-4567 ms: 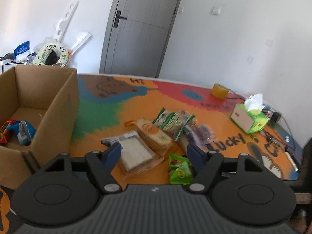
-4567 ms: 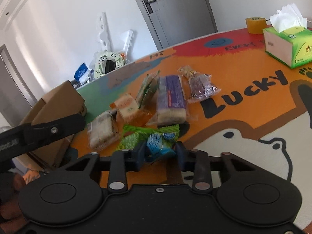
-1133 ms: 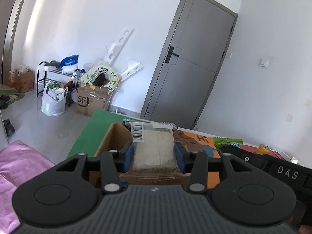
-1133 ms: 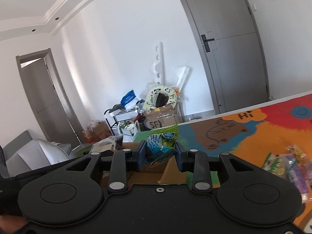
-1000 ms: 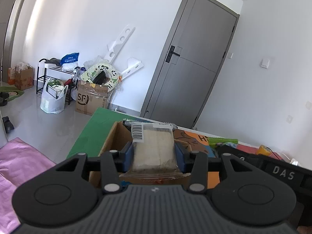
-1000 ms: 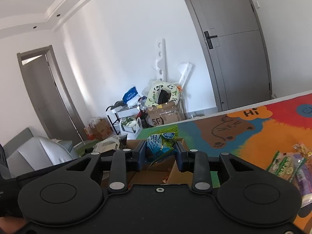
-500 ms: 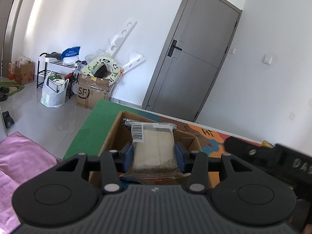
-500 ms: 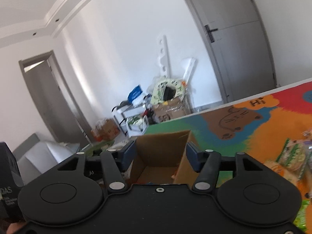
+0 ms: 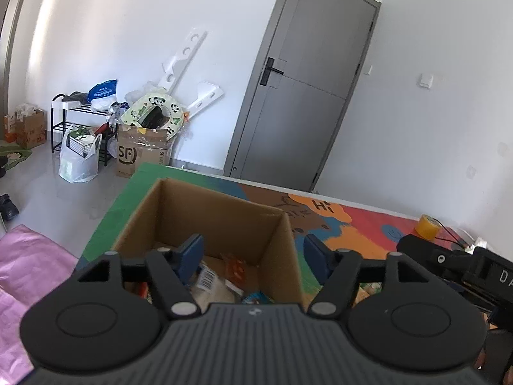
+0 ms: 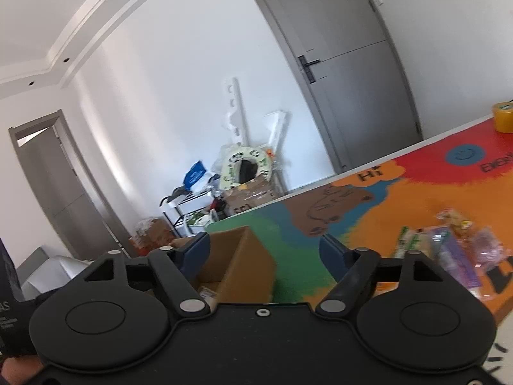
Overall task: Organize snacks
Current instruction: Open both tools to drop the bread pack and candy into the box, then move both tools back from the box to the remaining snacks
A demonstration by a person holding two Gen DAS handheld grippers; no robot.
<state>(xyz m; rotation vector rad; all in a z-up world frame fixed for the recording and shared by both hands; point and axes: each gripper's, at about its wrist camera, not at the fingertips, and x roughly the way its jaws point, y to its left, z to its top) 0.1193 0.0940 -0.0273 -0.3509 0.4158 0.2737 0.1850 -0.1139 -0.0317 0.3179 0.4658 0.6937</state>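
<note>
both tongs released, empty: left gripper above cardboard box, w/ snack packets lying inside below it; right gripper beside box. approx. half done: loose snacks remain on table, to its right.

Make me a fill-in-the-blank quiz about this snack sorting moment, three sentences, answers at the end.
1. The left gripper hangs over the cardboard box with its jaws ____.
2. The right gripper holds ____ between its fingers.
3. The snacks not yet sorted lie on the ____ part of the table mat.

Missing words: open; nothing; orange
</note>
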